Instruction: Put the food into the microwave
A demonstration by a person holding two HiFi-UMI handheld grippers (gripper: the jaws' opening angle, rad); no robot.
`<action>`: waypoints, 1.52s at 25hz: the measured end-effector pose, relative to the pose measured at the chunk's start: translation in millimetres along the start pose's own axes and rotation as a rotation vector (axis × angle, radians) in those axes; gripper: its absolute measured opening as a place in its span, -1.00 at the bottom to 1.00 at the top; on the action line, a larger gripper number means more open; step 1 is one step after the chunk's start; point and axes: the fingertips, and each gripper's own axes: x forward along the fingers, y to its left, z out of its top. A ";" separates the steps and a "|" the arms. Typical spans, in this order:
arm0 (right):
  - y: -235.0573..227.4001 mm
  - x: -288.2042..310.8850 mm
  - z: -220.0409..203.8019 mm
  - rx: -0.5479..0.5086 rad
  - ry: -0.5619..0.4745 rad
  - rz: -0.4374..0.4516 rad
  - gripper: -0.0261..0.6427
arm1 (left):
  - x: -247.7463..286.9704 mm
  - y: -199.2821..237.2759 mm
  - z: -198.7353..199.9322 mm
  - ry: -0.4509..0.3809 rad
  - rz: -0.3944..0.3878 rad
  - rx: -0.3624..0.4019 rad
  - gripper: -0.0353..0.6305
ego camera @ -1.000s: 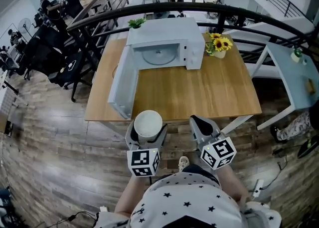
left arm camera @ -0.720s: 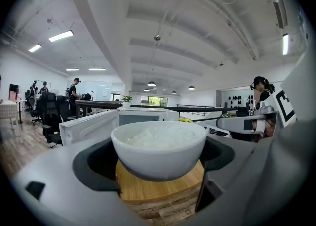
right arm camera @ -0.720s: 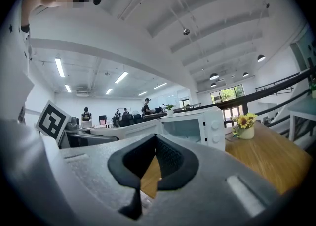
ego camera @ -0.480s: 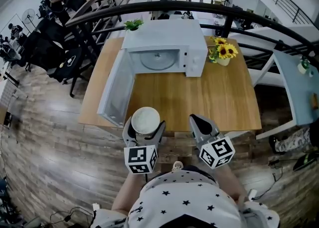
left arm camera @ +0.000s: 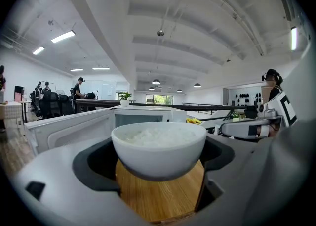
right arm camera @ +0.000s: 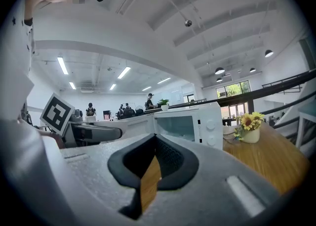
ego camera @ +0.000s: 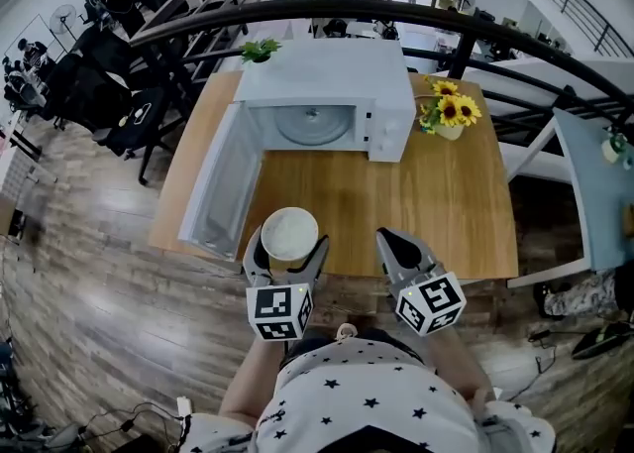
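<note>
A white bowl of rice (ego camera: 289, 231) sits between the jaws of my left gripper (ego camera: 287, 243), which is shut on it just over the front edge of the wooden table (ego camera: 416, 203). In the left gripper view the bowl (left arm camera: 158, 148) fills the middle. Behind it is the white microwave (left arm camera: 143, 117). The microwave (ego camera: 327, 74) stands at the table's far side. Its door (ego camera: 213, 183) swings open to the left and the glass turntable (ego camera: 314, 124) shows inside. My right gripper (ego camera: 394, 243) is shut on nothing, to the right of the bowl.
A small vase of sunflowers (ego camera: 448, 112) stands right of the microwave. The open door reaches forward along the table's left side. A black railing (ego camera: 396, 13) runs behind the table. Black chairs (ego camera: 99, 94) and people are at the far left.
Both grippers and the bowl have come nearer the table: the bowl hung in front of the table's edge before and is now over it. The left gripper's hold is unchanged.
</note>
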 end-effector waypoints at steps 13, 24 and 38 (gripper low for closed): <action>-24.9 39.7 -2.2 0.004 0.037 0.020 -0.90 | 57.5 22.6 7.6 0.003 0.027 0.003 0.55; -65.5 98.8 27.2 -0.012 0.033 -0.025 -0.90 | 137.4 46.1 23.0 0.027 -0.029 0.002 0.55; -96.7 150.6 28.9 0.014 0.042 -0.097 -0.90 | 207.8 71.1 29.8 0.055 -0.091 0.021 0.55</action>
